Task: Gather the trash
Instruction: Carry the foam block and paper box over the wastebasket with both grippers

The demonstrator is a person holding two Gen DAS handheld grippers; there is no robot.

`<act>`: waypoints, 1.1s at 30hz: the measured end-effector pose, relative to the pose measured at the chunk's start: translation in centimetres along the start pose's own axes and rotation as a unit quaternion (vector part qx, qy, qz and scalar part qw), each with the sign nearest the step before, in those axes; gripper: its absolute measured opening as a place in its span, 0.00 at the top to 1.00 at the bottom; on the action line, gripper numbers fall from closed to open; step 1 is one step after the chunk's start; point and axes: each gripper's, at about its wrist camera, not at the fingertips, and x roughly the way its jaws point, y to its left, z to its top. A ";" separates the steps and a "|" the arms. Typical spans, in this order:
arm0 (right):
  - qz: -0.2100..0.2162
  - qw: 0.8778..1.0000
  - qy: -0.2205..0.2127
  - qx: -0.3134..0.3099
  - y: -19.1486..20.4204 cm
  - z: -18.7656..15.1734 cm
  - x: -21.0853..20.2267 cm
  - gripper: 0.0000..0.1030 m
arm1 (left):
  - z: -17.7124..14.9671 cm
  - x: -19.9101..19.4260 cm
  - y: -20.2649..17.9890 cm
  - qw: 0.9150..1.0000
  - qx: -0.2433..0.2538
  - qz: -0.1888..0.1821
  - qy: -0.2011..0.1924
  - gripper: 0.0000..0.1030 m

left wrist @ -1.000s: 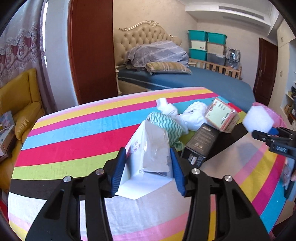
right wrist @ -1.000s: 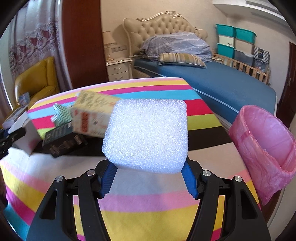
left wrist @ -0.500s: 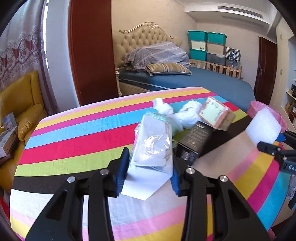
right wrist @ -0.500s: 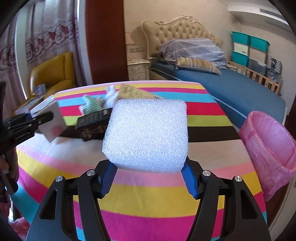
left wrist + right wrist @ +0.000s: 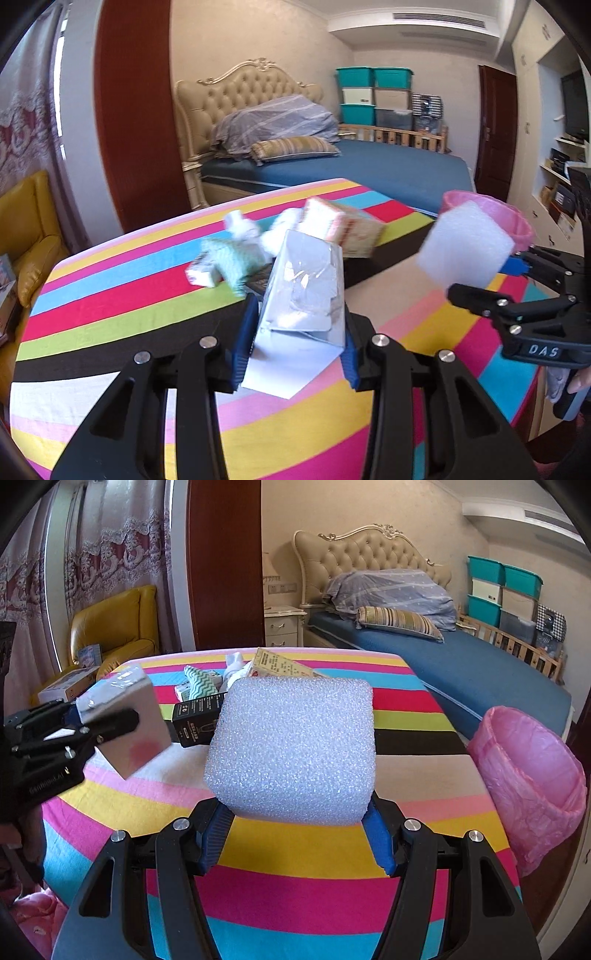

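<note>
Your left gripper (image 5: 295,332) clamped the white packet (image 5: 306,291) and your right gripper (image 5: 295,834) clamped the foam block (image 5: 291,749), both above the striped desk (image 5: 295,897). Behind them lay a black box (image 5: 197,716), a green-patterned wrapper (image 5: 232,260) and a carton (image 5: 345,227). The pink bin (image 5: 528,775) stood beside the desk. Your right gripper read "DAS".

A white foam block (image 5: 291,746) is sitting upright, pinched at its lower sides. A crumpled white paper box (image 5: 304,291) is tilting, clamped above the table.
</note>
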 end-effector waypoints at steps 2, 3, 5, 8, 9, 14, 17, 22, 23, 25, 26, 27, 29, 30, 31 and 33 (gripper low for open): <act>-0.006 1.000 -0.002 -0.001 -0.3 -0.1 -0.3 0.41 | 0.1 0.3 -1.0 1.000 0.007 -0.008 0.000 0.62; -0.010 1.000 -0.004 -0.001 -0.6 -0.2 -0.5 0.41 | 0.2 0.5 -1.7 1.000 0.012 -0.013 0.002 0.62; -0.014 1.000 -0.006 0.001 -1.1 -0.3 -0.8 0.41 | 0.2 0.8 -2.5 1.000 0.018 -0.022 0.005 0.62; -0.023 1.000 -0.012 0.008 -2.1 -0.5 -1.4 0.41 | 0.4 1.3 -4.0 0.999 0.030 -0.034 0.009 0.62; -0.026 1.000 -0.013 0.010 -2.3 -0.5 -1.4 0.41 | 0.4 1.4 -4.5 0.999 0.035 -0.039 0.010 0.62; -0.047 0.998 -0.020 0.025 -4.7 -0.8 -2.3 0.41 | 1.1 2.5 -6.6 0.997 0.055 -0.059 0.016 0.62; -0.061 0.997 -0.024 0.033 -6.2 -1.0 -2.9 0.41 | 1.8 3.2 -8.0 0.995 0.064 -0.073 0.016 0.62; -0.088 0.994 -0.029 0.053 -9.3 -1.5 -4.0 0.41 | 3.4 4.4 -10.0 0.993 0.069 -0.097 0.014 0.62; -0.095 0.993 -0.030 0.058 -10.0 -1.6 -4.2 0.41 | 3.7 4.7 -10.4 0.992 0.069 -0.102 0.015 0.62; -0.105 0.992 -0.031 0.065 -11.2 -1.7 -4.5 0.41 | 4.5 5.3 -11.3 0.991 0.070 -0.116 0.015 0.62; -0.112 0.991 -0.030 0.069 -11.9 -1.8 -4.7 0.41 | 4.9 5.7 -11.7 0.990 0.071 -0.122 0.015 0.62; -0.118 0.990 -0.030 0.072 -12.6 -2.0 -4.8 0.41 | 5.5 6.2 -12.5 0.989 0.073 -0.130 0.016 0.62; -0.129 0.988 -0.029 0.076 -13.7 -2.2 -4.9 0.41 | 6.2 6.7 -13.4 0.987 0.076 -0.142 0.017 0.62; -0.137 0.987 -0.028 0.078 -14.5 -2.3 -5.1 0.41 | 6.7 7.2 -14.1 0.985 0.076 -0.151 0.020 0.62; -0.142 0.986 -0.028 0.079 -15.0 -2.5 -5.1 0.41 | 7.0 7.6 -14.7 0.984 0.078 -0.156 0.022 0.62; -0.157 0.984 -0.027 0.085 -16.6 -2.6 -5.3 0.41 | 8.0 8.4 -16.1 0.982 0.079 -0.168 0.024 0.62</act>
